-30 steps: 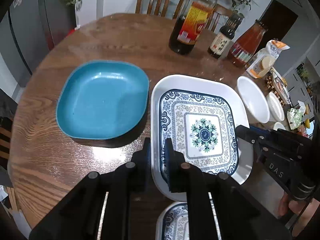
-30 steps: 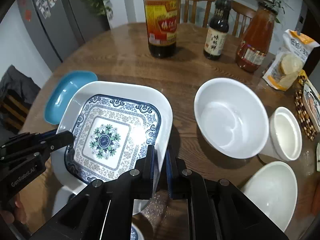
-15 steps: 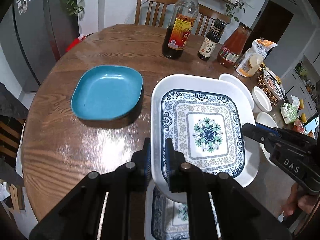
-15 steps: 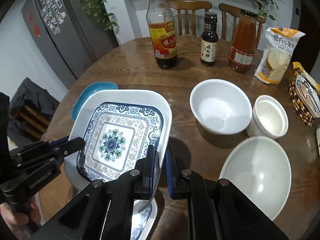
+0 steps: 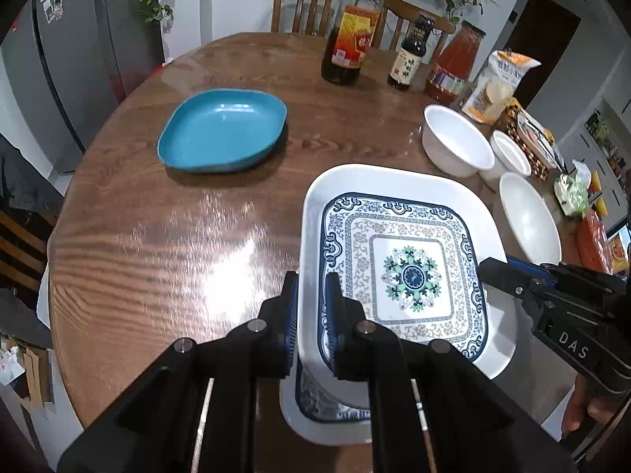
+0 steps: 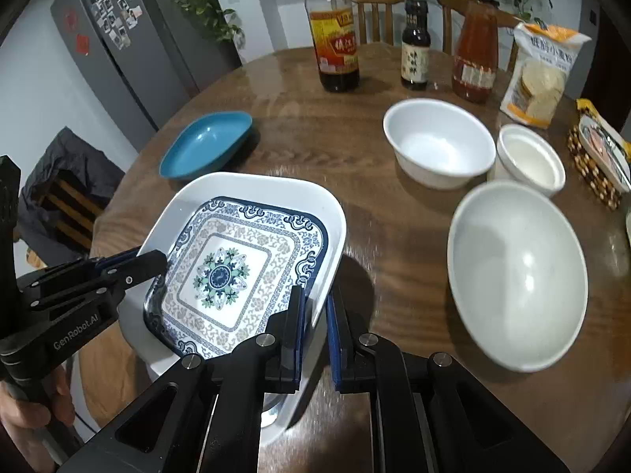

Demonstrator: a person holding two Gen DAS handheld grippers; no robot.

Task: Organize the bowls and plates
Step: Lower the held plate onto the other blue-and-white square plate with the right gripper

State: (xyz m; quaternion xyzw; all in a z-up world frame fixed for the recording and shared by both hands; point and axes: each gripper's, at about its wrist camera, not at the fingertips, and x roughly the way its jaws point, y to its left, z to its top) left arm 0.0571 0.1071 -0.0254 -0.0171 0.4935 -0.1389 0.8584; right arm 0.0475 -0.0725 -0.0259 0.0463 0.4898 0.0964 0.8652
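Observation:
A square white plate with a blue floral pattern (image 5: 410,276) (image 6: 224,276) is held up over the near part of the round wooden table (image 5: 165,260). My left gripper (image 5: 312,280) (image 6: 157,260) is shut on its left rim. My right gripper (image 6: 315,295) (image 5: 485,268) is shut on its right rim. A second patterned plate (image 5: 315,406) lies just below it, mostly covered. A blue plate (image 5: 224,130) (image 6: 205,146) rests on the table to the far left. To the right stand a white bowl (image 6: 437,146), a small white cup-bowl (image 6: 528,157) and a large white bowl (image 6: 516,276).
A tall sauce bottle (image 6: 335,39), a dark soy bottle (image 6: 415,51) and a red sauce bottle (image 6: 475,59) stand at the back. A cracker bag (image 6: 540,75) and snack packets (image 6: 599,157) line the right edge. Chairs (image 5: 299,4) and a grey fridge (image 6: 118,47) lie beyond the table.
Both grippers have drawn the patterned plate back toward the near table edge, over the second patterned plate. The blue plate and the bottles now lie farther off.

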